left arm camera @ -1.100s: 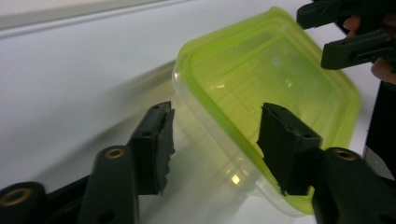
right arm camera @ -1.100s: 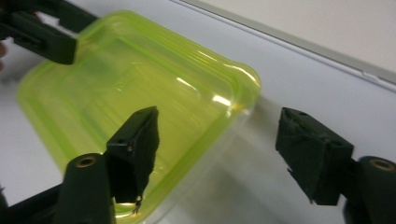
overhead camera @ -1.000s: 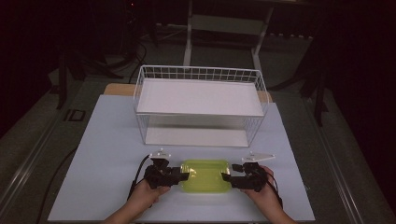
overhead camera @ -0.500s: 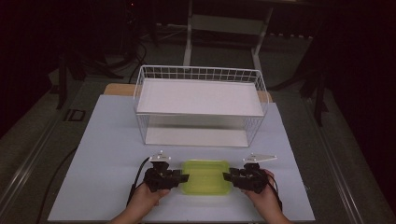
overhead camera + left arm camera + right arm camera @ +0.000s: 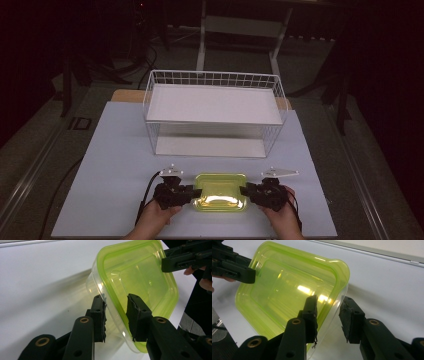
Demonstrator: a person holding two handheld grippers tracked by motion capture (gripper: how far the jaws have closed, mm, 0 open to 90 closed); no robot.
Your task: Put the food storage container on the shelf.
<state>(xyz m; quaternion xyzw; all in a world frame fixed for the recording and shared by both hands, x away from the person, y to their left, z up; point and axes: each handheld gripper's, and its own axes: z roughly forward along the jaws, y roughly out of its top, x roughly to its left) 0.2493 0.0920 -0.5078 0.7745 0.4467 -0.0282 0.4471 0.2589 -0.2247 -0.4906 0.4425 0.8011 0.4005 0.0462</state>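
A clear plastic container with a yellow-green lid [image 5: 220, 192] lies flat on the white table near its front edge. My left gripper [image 5: 196, 192] is at its left end and my right gripper [image 5: 245, 191] at its right end. In the left gripper view the jaws [image 5: 116, 298] straddle the container's [image 5: 140, 277] rim, one pad over the lid, one beside the clear wall, with slim gaps showing. The right gripper view shows the same: jaws [image 5: 329, 300] astride the rim of the container [image 5: 287, 290]. Both pairs of jaws have just been closing on the rim between them.
A white wire basket [image 5: 212, 77] with a white shelf board inside stands at the back of the table [image 5: 115, 150]. Dark floor and stand legs surround the table. A person's hands hold both grippers at the front edge.
Both grippers' jaws have narrowed around the container's ends. The hands have stayed nearly in place, and the container has not moved.
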